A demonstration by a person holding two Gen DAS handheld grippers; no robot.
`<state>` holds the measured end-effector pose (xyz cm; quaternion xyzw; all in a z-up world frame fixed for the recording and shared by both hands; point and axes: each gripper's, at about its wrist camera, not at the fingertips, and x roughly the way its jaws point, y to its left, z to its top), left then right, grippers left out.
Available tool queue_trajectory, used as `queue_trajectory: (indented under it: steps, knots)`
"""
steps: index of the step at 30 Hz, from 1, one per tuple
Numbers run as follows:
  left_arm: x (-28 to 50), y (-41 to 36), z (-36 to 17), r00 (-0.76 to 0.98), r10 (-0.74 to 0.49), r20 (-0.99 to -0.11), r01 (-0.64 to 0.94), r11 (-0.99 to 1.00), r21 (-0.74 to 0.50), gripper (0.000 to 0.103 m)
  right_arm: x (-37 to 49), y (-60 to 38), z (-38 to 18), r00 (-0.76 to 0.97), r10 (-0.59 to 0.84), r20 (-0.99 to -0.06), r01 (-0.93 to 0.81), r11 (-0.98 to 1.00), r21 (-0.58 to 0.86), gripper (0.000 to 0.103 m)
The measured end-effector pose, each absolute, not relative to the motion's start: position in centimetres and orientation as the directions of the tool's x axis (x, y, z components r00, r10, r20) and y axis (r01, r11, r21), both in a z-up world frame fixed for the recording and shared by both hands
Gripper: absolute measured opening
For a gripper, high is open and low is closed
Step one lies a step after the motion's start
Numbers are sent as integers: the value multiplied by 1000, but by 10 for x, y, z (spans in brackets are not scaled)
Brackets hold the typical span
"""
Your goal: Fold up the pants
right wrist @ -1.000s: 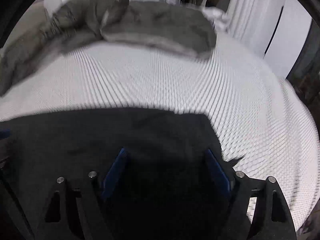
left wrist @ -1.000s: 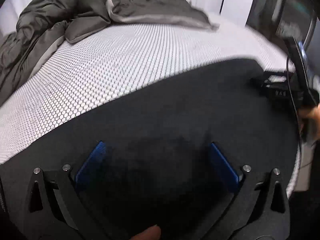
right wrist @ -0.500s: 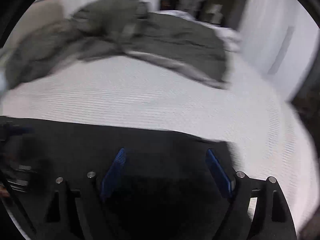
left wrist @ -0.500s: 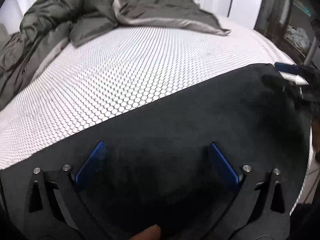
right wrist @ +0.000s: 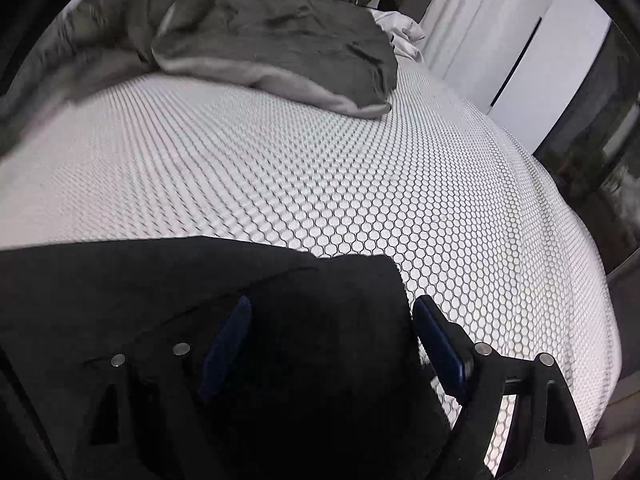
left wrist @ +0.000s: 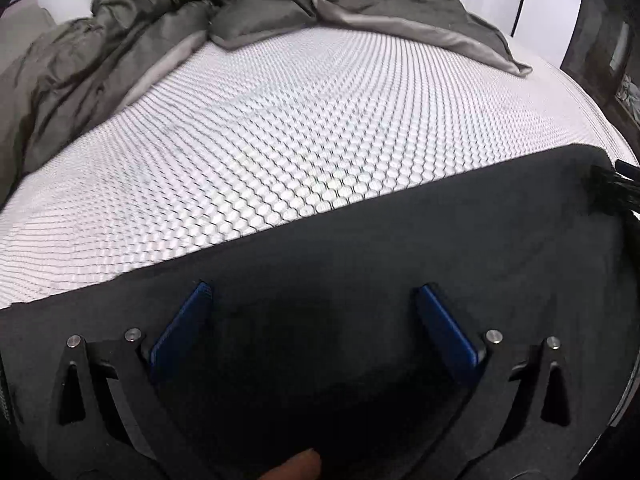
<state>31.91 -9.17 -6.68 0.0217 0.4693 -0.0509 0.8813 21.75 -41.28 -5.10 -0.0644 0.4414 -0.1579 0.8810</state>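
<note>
Jaws spread (both grippers), pants (left wrist: 400, 264) lying crosswise on bed (left wrist: 300, 128)

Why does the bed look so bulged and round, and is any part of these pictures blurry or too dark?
Left wrist view: fisheye bends the honeycomb mattress into a dome; black pants swallow detail.
Right wrist view: same bulge; the grey duvet at far left is smeared, and the pants hide the left finger of the right gripper in darkness.
</note>
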Motion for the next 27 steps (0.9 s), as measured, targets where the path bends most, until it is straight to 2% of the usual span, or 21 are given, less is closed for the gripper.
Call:
queue_trajectory:
  steps: [3, 7, 9, 11, 12, 15, 18, 22, 25, 27]
  knots:
    - [301, -102, -42, 584, -161, -796, 176, 982, -69, 102, 197, -401, -25, 616, -261, -743, 169, 965, -199, 85]
    - [271, -153, -36, 538, -301, -787, 370, 924, -100, 102, 166, -352, -13, 665, -44, -745, -40, 995, -95, 87]
    - [266, -171, -47, 497, -289, -818, 413, 908, -70, 102, 158, -329, -28, 631, 65, -773, -152, 987, -42, 87]
    - [264, -182, -63, 483, -228, -845, 421, 907, -4, 103, 155, -311, -46, 588, 108, -801, -216, 976, -27, 87]
    - [264, -181, -69, 477, -210, -854, 413, 911, 7, 103, 156, -309, -54, 571, 89, -816, -227, 972, -53, 87]
    - [265, -168, -70, 476, -208, -855, 380, 925, -14, 103, 154, -317, -77, 569, -146, -809, -166, 943, -287, 88]
    - [260, -155, -63, 505, -192, -842, 339, 941, -12, 102, 147, -360, -65, 583, -175, -794, -45, 968, -246, 87]
    - [242, -143, -49, 524, -234, -819, 328, 943, -59, 102, 121, -375, -47, 624, -142, -768, -29, 978, -205, 87]
    - [220, -150, -38, 514, -315, -798, 380, 918, -117, 102, 97, -350, -41, 645, -15, -764, -137, 981, -135, 87]
    - [209, -160, -41, 494, -332, -804, 430, 897, -106, 102, 89, -331, -45, 629, 75, -774, -225, 970, -89, 87]
